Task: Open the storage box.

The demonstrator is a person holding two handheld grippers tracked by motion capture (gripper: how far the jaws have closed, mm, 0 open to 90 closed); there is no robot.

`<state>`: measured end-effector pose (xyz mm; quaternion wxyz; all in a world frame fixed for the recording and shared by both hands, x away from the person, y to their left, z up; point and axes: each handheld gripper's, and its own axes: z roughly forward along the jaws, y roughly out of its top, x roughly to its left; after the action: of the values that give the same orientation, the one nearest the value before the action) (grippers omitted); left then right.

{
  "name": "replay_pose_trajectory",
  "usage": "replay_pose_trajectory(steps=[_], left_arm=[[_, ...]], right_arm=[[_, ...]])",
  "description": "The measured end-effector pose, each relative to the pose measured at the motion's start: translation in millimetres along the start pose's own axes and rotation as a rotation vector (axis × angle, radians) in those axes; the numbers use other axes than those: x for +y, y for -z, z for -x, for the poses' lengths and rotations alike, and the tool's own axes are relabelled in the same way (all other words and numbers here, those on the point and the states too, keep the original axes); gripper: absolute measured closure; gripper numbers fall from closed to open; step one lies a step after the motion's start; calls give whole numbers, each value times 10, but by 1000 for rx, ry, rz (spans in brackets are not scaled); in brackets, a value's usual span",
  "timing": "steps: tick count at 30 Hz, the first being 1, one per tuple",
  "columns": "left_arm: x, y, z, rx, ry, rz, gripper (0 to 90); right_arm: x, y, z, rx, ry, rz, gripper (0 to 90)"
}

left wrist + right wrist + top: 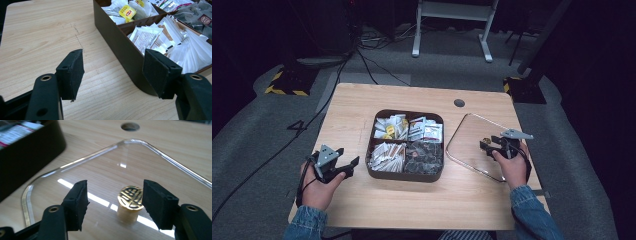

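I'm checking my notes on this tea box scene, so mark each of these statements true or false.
1. The clear lid lies on the table to the right of the brown box. True.
2. The right gripper is clamped on the gold knob. False: its pads stand apart from it.
3. The left gripper holds a tea bag. False: it is open, holding nothing.
4. The box has four compartments. True.

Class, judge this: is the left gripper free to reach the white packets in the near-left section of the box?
Probably yes. The left gripper sits open beside the box, the white packets lie uncovered, and the clear lid rests off to the side.
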<state>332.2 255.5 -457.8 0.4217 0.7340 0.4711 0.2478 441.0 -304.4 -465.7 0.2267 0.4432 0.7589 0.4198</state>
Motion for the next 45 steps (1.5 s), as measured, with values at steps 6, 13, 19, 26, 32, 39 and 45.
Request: replay_pose_trajectory(steps=[6, 13, 19, 26, 32, 39, 45], left_arm=[[21, 4, 22, -6, -3, -6, 341], [61, 5, 19, -36, 3, 0, 341], [96, -10, 16, -66, 4, -11, 342], [113, -6, -10, -79, 10, -31, 342], [127, 1, -7, -80, 14, -32, 343], [166, 46, 21, -79, 12, -29, 342], [253, 65, 79, -91, 3, -9, 348]], right_arm=[[-178, 171, -316, 111, 28, -3, 446], [-349, 147, -583, 204, 71, -75, 471], [-446, 74, -974, 293, 179, -117, 495], [-498, 6, -1159, 335, 247, -135, 454], [-498, -5, -1196, 328, 289, -135, 408], [-495, -12, -1197, 331, 286, -135, 405], [-492, -15, -1198, 331, 287, -136, 406]])
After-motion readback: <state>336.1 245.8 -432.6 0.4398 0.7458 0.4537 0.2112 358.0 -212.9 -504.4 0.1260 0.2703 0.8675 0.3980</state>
